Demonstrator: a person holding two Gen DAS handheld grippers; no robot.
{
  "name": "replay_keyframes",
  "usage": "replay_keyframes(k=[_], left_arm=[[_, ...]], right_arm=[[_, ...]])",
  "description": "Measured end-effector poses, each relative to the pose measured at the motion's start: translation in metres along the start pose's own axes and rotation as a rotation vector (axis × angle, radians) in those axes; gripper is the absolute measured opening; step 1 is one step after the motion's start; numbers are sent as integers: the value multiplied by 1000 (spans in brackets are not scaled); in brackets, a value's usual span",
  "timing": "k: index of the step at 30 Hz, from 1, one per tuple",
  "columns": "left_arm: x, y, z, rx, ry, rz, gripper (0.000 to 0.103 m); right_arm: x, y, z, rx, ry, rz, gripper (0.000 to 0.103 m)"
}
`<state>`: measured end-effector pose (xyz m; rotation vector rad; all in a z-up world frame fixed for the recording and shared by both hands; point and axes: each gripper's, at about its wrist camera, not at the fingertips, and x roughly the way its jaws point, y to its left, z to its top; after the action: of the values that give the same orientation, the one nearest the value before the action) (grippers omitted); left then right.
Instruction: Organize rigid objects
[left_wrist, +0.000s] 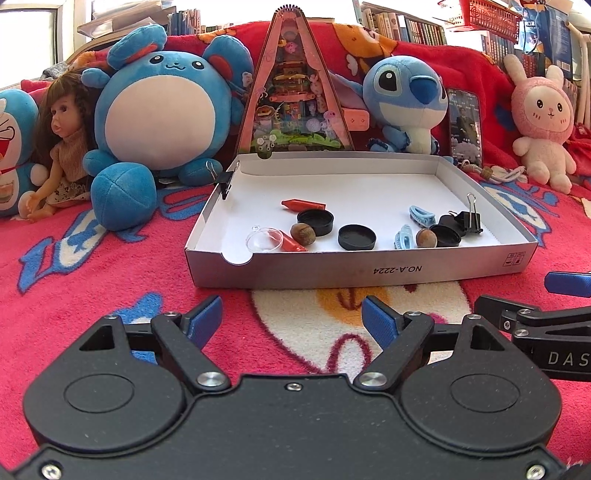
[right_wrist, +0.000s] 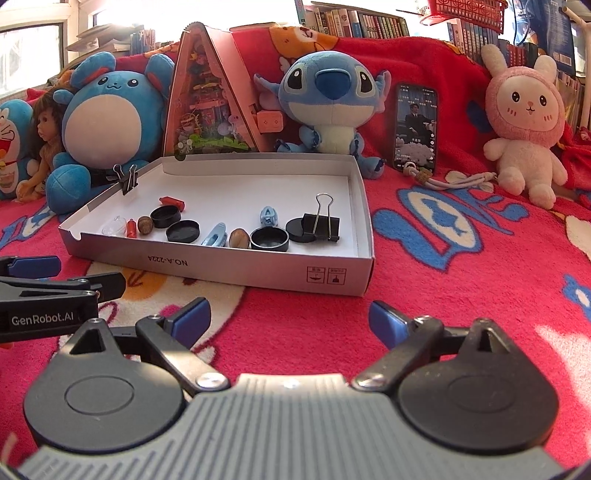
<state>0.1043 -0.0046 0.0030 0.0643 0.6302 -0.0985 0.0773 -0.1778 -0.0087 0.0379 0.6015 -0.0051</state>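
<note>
A shallow white cardboard tray (left_wrist: 369, 264) lies on the red blanket just ahead of both grippers. Inside it sit black round caps (left_wrist: 357, 237), two brown nuts (left_wrist: 303, 232), two red pointed pieces (left_wrist: 303, 204), light blue hair clips (left_wrist: 421, 216), a clear plastic dome (left_wrist: 263, 239) and a black binder clip (left_wrist: 466, 218). A second binder clip (left_wrist: 224, 181) is pinched onto the tray's left wall. My left gripper (left_wrist: 291, 314) hangs open over the blanket short of the tray's front wall (right_wrist: 221, 269), with nothing between its fingers. My right gripper (right_wrist: 290, 319) is open wide beside it, also empty.
Behind the tray stand a pink triangular toy box (left_wrist: 295, 85), a round blue plush (left_wrist: 159, 110), a Stitch plush (left_wrist: 406, 99), a doll (left_wrist: 62, 147), a phone (right_wrist: 415, 125) propped upright and a pink rabbit plush (right_wrist: 524, 122). A corded strap (right_wrist: 454, 181) lies by the phone.
</note>
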Motion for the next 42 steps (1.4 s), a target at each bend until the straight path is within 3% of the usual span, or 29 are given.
replay_keyframes(k=[11,26,42], left_arm=[[12,5,-6,-21,30,19,84],[19,10,-8,-46,63,18,103],[18,10,-7,-49,63,17,103]], right_arm=[[16,6,-5,-8,29,-16,103],[20,6,-7,-4,55,-22,103],[20,5,-7,-3,54,-22,103]])
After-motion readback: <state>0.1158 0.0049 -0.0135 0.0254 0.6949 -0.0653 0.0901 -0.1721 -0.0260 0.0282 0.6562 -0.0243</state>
